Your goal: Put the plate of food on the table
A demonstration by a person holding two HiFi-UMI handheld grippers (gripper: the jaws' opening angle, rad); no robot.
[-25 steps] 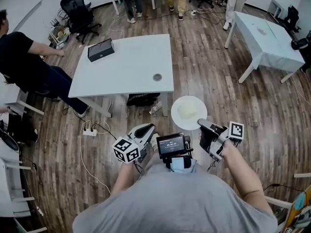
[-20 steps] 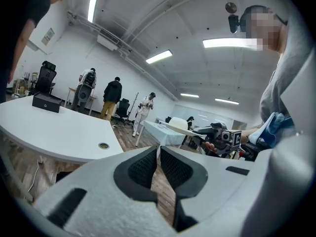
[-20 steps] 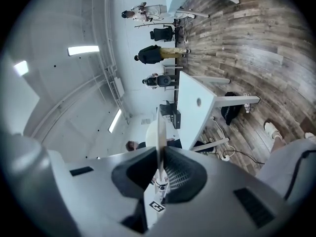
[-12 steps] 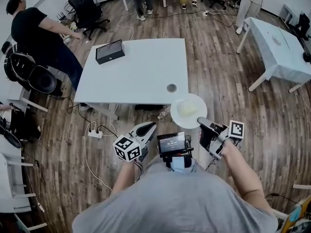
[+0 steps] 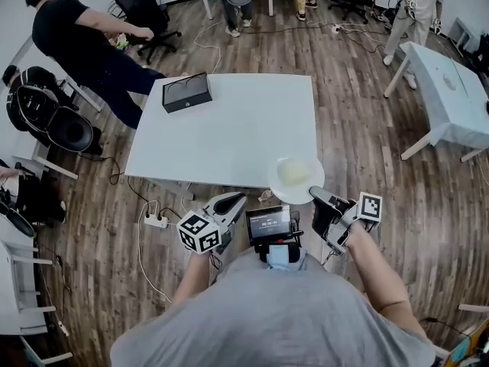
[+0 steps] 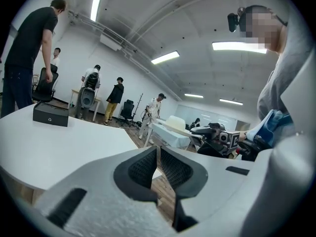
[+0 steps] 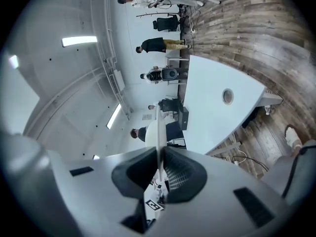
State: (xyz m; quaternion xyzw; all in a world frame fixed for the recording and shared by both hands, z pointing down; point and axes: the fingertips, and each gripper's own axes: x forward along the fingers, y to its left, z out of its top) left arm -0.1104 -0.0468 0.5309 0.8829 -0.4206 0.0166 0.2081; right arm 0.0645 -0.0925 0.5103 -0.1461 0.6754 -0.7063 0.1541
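A white plate (image 5: 294,180) with a pale lump of food (image 5: 293,172) hangs over the near right corner of the white table (image 5: 229,128). My right gripper (image 5: 319,198) is shut on the plate's near rim; in the right gripper view the plate (image 7: 158,132) shows edge-on as a thin white line between the jaws. My left gripper (image 5: 229,202) is held low at the left of my chest, below the table's near edge. Its jaws are shut with nothing between them in the left gripper view (image 6: 158,152).
A black box (image 5: 187,92) lies at the table's far left corner. A person in black (image 5: 84,37) stands beyond it beside office chairs (image 5: 53,121). A second white table (image 5: 447,90) stands at the right. More people stand at the back. Cables and a power strip (image 5: 155,220) lie on the floor.
I have walked closer to the table: it has come nearer in the head view, and the plate now overlaps its near right corner. Both grippers keep their pose.
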